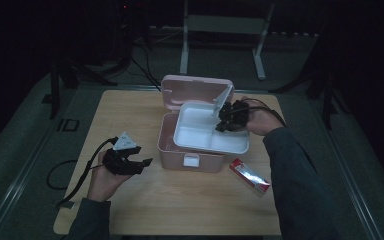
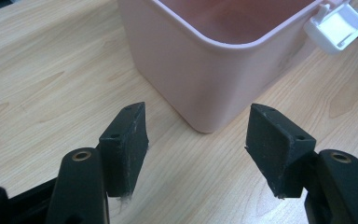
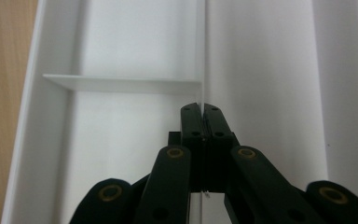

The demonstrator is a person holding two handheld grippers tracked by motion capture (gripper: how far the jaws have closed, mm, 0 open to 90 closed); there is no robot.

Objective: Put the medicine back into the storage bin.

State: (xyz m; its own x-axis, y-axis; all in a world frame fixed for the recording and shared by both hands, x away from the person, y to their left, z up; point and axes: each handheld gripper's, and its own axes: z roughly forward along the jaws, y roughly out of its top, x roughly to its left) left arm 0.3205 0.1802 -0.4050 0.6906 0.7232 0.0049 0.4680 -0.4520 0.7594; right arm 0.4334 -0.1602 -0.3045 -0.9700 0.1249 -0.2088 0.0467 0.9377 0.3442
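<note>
A pink box (image 1: 180, 155) stands open at the table's middle, its lid (image 1: 195, 87) leaning back. A white divided tray (image 1: 200, 127) sits askew over the box's top, overhanging to the right. My right gripper (image 1: 227, 119) reaches in from the right and is shut on the tray's thin upright divider wall (image 3: 204, 56), which runs edge-on between its jaws (image 3: 204, 109). My left gripper (image 1: 142, 156) rests low at the box's left front, open and empty. In the left gripper view its jaws (image 2: 198, 135) frame the pink box's (image 2: 205, 70) rounded corner without touching it.
A red and white packet (image 1: 250, 176) lies on the wooden table (image 1: 130, 200) right of the box's front. The box's white latch (image 1: 191, 161) hangs open at its front (image 2: 335, 28). Cables trail off the table's left edge. A metal stand is on the floor behind.
</note>
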